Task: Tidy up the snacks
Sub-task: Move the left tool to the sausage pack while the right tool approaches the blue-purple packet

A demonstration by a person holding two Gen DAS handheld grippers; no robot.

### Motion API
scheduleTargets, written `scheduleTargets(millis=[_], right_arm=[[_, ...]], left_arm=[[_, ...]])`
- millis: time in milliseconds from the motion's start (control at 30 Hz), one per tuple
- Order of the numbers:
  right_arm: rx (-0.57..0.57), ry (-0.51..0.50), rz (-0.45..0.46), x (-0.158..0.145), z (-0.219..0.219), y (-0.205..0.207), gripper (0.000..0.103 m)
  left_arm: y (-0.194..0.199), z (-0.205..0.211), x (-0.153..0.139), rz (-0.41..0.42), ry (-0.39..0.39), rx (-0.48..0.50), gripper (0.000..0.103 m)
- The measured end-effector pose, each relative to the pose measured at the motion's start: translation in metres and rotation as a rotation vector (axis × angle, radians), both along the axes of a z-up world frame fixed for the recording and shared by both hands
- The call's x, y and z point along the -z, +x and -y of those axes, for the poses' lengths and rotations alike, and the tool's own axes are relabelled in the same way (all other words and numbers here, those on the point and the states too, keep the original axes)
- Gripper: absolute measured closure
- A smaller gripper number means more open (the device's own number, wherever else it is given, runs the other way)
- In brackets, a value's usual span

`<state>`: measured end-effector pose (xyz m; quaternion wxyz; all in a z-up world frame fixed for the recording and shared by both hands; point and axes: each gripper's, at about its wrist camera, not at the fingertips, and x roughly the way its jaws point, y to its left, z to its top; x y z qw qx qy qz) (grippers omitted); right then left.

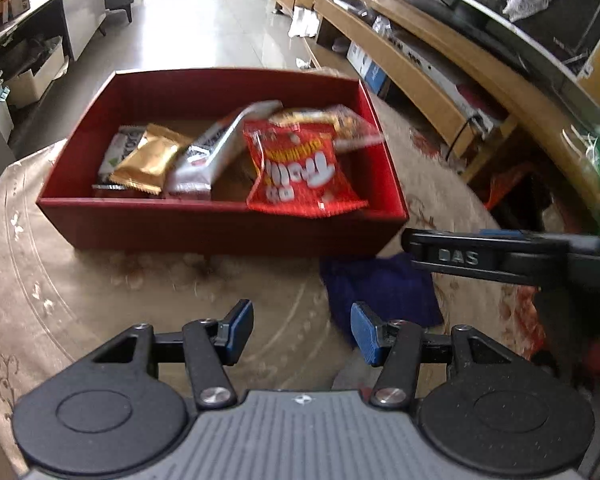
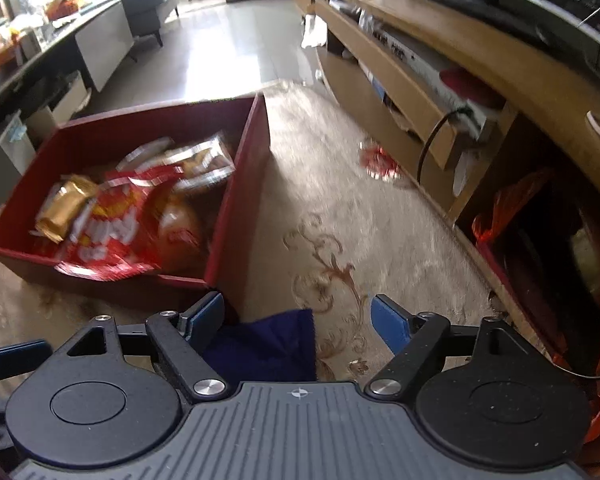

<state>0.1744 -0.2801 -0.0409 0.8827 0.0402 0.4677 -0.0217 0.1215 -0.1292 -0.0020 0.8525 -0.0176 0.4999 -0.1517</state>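
1. Since the red box (image 1: pixel 224 224) ahead of the left hand-held gripper (image 1: pixel 302 330) already holds most of what can be seen, I judge the sorting well advanced; it sits on the patterned bench (image 1: pixel 60 280), ahead and to the left of the right hand-held gripper (image 2: pixel 298 320)
2. Biggest of the snacks inside is the red Trolli bag (image 1: pixel 300 176), lying against the near wall with its lower edge draped over the rim, so it looks dropped in rather than laid flat
3. Beside it, toward the left of the left hand-held gripper's view, a silver wrapped bar (image 1: pixel 208 156) leans at a slant, then a gold packet (image 1: pixel 150 160) and a green-and-white bar (image 1: pixel 116 152) partly under it; behind the red bag a pale crinkled packet (image 1: pixel 340 124) lies near the far right corner
4. What seems left: a dark blue packet or cloth (image 2: pixel 272 344) lies on the bench outside the box, just past its near corner and between the spread fingers of the right hand-held gripper; blur keeps me from saying which it is
5. Farther ahead and to the right of that hand-held gripper, a small red-and-silver wrapper (image 2: pixel 380 162) lies well apart from the box, likely also still to collect
6. Both hand-held grippers are spread wide and carry nothing; the left one hangs short of the box with bare bench between its fingers
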Motion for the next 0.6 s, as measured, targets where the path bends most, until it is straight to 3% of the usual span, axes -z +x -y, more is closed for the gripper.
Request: scheduleTargets(millis=[167,400,600], right_arm=[[-0.106,-0.038,-0.020,0.018,-0.008,0.007,0.019],[-0.294,-0.120,0.016,0.006,-0.029,0.008,0.018],[-0.437,-0.044,-0.007,0.009,-0.040,0.019,0.017]], left_arm=[[-0.001,0.001,0.009,-0.021,0.025,0.007,0.050],[-0.003,0.001,0.016,-0.067,0.005,0.024,0.050],[-0.006,0.004,0.024,-0.111,0.007,0.040,0.050]])
